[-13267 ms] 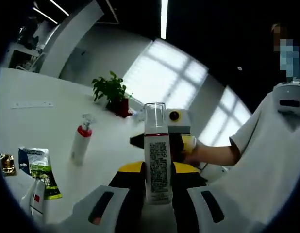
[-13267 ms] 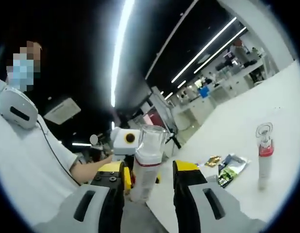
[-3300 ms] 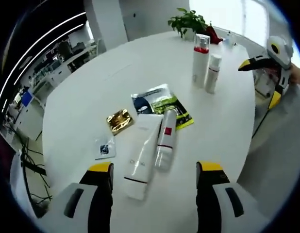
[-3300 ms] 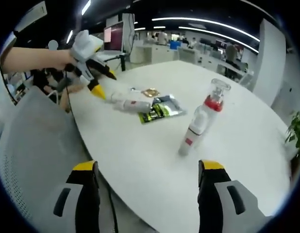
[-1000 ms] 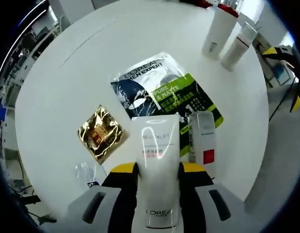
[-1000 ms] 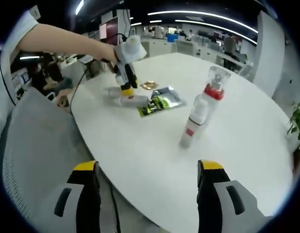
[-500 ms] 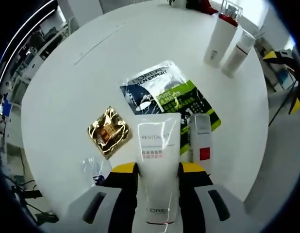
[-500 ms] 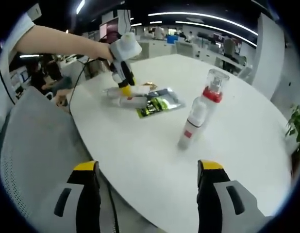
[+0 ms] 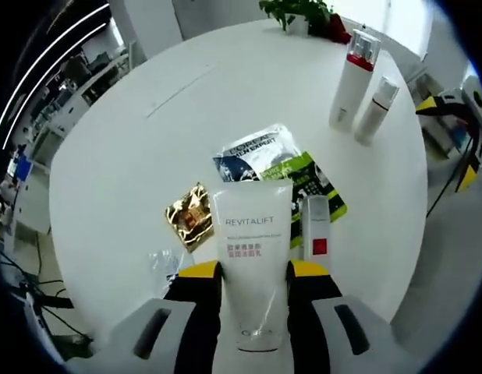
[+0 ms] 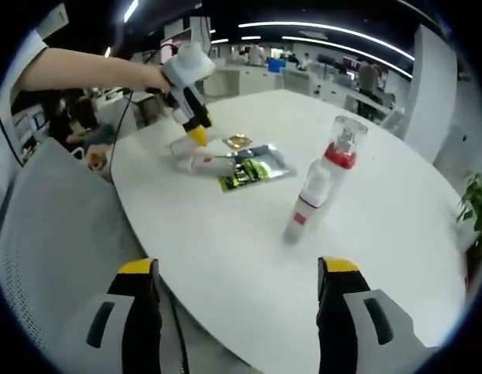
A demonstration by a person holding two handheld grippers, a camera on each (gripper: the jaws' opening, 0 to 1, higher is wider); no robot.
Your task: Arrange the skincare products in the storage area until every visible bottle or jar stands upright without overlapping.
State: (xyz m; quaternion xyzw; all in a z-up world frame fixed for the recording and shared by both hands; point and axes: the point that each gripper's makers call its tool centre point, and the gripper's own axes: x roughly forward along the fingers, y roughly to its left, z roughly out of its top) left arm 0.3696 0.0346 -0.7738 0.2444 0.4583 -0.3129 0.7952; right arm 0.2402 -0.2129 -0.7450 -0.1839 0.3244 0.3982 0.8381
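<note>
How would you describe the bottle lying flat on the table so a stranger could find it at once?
On the round white table, find the green-and-black sachet. The small white bottle lies at its edge, beside the tube in the left claw. Its red square label and lying flat distinguish it.

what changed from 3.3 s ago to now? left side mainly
The left gripper, open above the table 3.3 s ago, came down, shut on the lying white tube and is lifting it off the table. The small bottle that lay beside the tube stays flat by the sachet. The two upright bottles and gold packet have not moved. The right gripper stays open, empty.
</note>
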